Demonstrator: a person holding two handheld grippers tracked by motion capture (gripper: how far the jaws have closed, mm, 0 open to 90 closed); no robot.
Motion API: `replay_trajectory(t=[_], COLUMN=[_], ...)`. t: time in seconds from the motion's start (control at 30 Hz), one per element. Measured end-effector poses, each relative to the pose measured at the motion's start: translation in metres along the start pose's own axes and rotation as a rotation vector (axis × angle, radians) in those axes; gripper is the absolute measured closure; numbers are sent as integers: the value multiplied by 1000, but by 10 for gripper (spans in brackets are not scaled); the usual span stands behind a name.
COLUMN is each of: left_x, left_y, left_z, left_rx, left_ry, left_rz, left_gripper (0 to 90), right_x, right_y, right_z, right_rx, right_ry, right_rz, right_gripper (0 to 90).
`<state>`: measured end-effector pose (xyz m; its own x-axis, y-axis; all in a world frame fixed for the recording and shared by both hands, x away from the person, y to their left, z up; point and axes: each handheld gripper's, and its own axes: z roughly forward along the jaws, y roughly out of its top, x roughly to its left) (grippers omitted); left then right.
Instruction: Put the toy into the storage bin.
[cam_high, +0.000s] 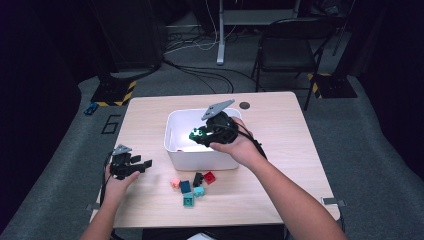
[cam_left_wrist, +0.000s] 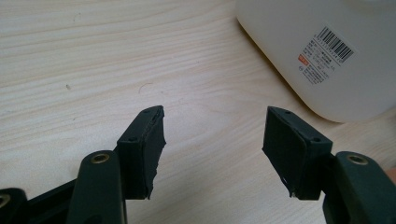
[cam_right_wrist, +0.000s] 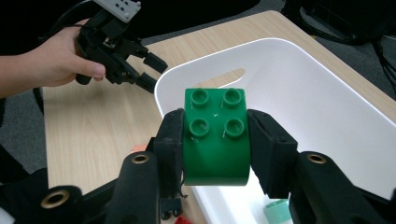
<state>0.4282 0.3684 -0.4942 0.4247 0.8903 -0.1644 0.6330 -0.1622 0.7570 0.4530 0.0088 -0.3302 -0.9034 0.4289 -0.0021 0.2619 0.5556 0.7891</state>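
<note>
1. While the right gripper (cam_right_wrist: 215, 140) hung over the white plastic bin (cam_right_wrist: 327, 93), its two black jaws were clamped on a green four-stud plastic brick (cam_right_wrist: 215, 140), one pad on each side.
2. Green brick sat studs toward the right gripper camera, above the bin's near rim; in the high view it showed over the bin's (cam_high: 172, 131) inside, near the middle.
3. A pale teal block (cam_right_wrist: 275, 210) lay on the bin floor below the held brick.
4. Left gripper (cam_high: 142, 165) rested low over the light wooden table (cam_high: 280, 120) left of the bin, jaws apart, nothing between them; bare tabletop showed in the gap.
5. Loose bricks lay on the table in front of the bin: pink (cam_high: 175, 183), dark teal (cam_high: 185, 186), black (cam_high: 198, 178), red (cam_high: 209, 177), light teal (cam_high: 199, 191), green (cam_high: 188, 200), bunched close together.
6. Bin's outer wall carried a barcode label (cam_left_wrist: 327, 53), seen from the left gripper view.
</note>
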Motion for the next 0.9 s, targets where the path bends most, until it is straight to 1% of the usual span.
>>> replay_trajectory(t=[0.13, 0.27, 0.5, 0.63, 0.9], left_x=[0, 1, 1, 1, 1], left_y=[0, 0, 0, 0, 0], left_z=[0, 0, 0, 1, 1], left_rx=[-5, -10, -1, -3, -2], left_ry=[-2, -2, -5, -5, -8], left_rz=[0, -2, -3, -4, -4], left_gripper=[381, 381, 380, 381, 381], right_x=[-5, -12, -23, -29, -42], right_y=[6, 11, 18, 18, 16], right_z=[7, 17, 38, 51, 74], right_rx=[-2, 0, 13, 16, 41], right_ry=[-11, -17, -32, -37, -56], right_rz=[3, 17, 32, 46, 64], right_gripper=[579, 580, 580, 580, 579])
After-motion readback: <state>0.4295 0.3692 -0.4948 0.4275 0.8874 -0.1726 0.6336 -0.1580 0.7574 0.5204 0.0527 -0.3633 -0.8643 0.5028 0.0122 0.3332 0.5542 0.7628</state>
